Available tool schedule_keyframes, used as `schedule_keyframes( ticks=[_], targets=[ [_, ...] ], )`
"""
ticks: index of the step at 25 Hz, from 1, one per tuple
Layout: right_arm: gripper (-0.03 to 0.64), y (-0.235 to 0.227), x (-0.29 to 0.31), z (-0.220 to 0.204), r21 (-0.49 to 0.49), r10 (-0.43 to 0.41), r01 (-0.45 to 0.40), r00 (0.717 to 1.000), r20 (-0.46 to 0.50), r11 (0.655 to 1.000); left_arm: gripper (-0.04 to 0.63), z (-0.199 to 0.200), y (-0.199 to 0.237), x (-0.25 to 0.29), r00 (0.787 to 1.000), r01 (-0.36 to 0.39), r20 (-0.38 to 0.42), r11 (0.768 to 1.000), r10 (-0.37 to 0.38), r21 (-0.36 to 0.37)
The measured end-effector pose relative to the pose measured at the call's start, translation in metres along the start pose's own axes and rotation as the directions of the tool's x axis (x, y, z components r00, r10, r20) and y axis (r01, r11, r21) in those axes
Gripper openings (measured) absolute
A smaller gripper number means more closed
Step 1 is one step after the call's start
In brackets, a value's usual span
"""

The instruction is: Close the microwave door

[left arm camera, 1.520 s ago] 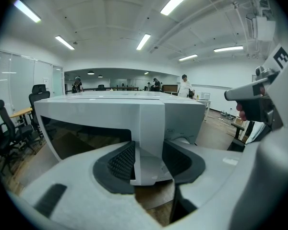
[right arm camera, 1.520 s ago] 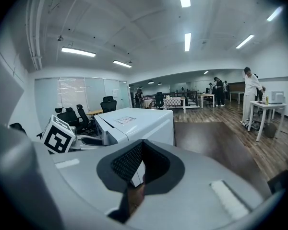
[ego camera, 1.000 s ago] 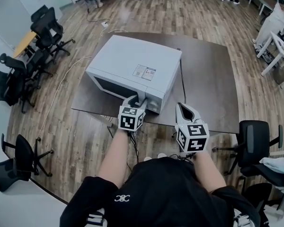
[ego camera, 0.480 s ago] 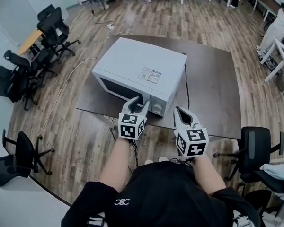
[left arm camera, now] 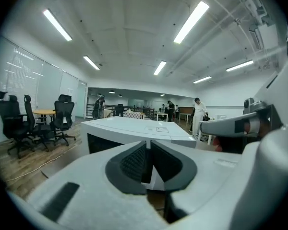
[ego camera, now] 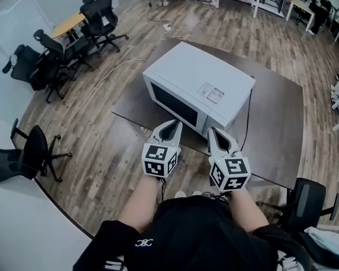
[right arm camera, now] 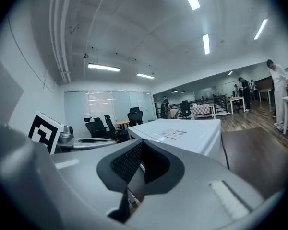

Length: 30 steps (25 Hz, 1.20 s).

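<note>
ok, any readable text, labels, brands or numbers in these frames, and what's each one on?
No text reads here.
Label on top of the microwave: printed, too small to read.
Marker cubes: black-and-white square patterns, no words.
Emblem on the black shirt: a looped logo, no legible letters.

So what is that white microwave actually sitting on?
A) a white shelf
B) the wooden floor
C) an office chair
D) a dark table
D: the microwave stands on the dark table, with the wooden floor showing all around the table.
</note>
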State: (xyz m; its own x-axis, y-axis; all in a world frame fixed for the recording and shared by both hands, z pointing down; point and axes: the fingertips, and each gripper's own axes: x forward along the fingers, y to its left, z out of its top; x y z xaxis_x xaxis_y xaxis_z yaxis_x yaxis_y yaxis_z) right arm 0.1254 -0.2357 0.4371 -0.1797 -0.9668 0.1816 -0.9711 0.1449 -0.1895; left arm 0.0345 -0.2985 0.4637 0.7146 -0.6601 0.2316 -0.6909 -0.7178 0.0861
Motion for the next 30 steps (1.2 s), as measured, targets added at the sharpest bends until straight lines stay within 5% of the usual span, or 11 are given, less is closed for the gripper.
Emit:
schedule_keyframes(
  ticks=[15,30],
  targets=[
    [0.008,0.069,0.048,0.0,-0.055,0.156,-0.158,0.987,-0.032,0.986,0.008,-0.001,0.067,-0.073,0.974,-0.226,0.016,0.973,0.227,-0.051],
    [0.008,0.064,0.055,-0.011,-0.046,0.146,-0.149,0.987,-0.07,0.988,0.008,-0.011,0.067,-0.07,0.974,-0.227,-0.015,0.973,0.226,-0.04]
  ],
)
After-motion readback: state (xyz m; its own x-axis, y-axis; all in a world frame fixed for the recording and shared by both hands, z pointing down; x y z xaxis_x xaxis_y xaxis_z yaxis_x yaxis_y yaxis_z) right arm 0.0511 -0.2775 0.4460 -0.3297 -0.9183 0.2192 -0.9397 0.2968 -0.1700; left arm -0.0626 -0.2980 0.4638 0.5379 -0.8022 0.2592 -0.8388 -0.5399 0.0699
